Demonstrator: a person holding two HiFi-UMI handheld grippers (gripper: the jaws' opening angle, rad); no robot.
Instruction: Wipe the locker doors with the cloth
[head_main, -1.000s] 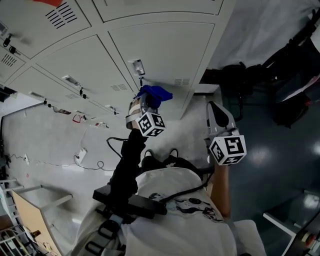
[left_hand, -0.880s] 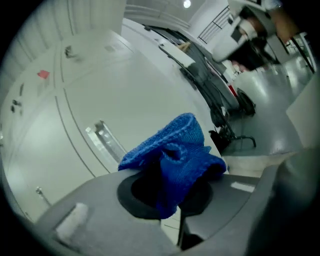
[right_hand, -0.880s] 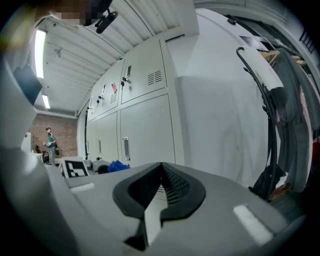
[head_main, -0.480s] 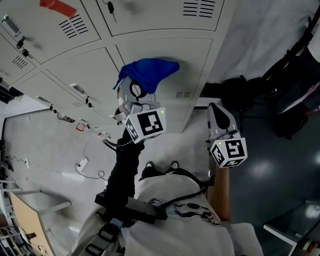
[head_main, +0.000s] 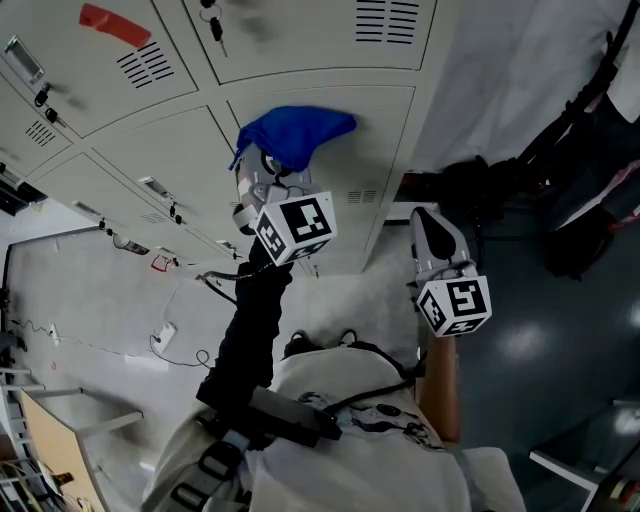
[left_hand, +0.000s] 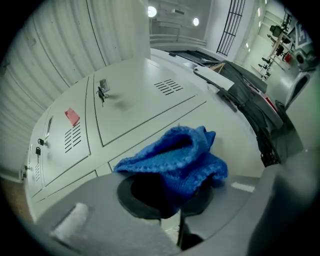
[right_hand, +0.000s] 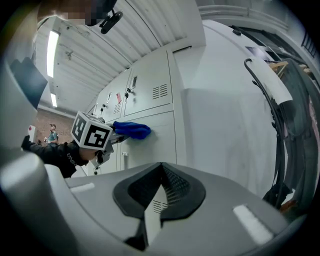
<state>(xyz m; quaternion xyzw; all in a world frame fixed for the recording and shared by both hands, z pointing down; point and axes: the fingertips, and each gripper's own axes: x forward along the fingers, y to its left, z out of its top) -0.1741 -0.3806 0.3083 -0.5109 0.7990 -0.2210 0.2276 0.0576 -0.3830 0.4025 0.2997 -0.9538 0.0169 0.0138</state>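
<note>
**Cloth handling: soft, light, pliable**

The left gripper (left_hand: 170, 202) is clamped on the blue cloth (left_hand: 175, 157), which is bunched against a locker door (head_main: 385, 130). The knit likely folds easily, so grip its bunched middle. The right gripper (right_hand: 150, 200) hangs closed and empty.

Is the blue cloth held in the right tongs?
No, the blue cloth is clamped in the left tongs, while the right tongs are closed on nothing.

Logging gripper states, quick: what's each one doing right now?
Left gripper: closed on the blue cloth.
Right gripper: closed, empty.
</note>
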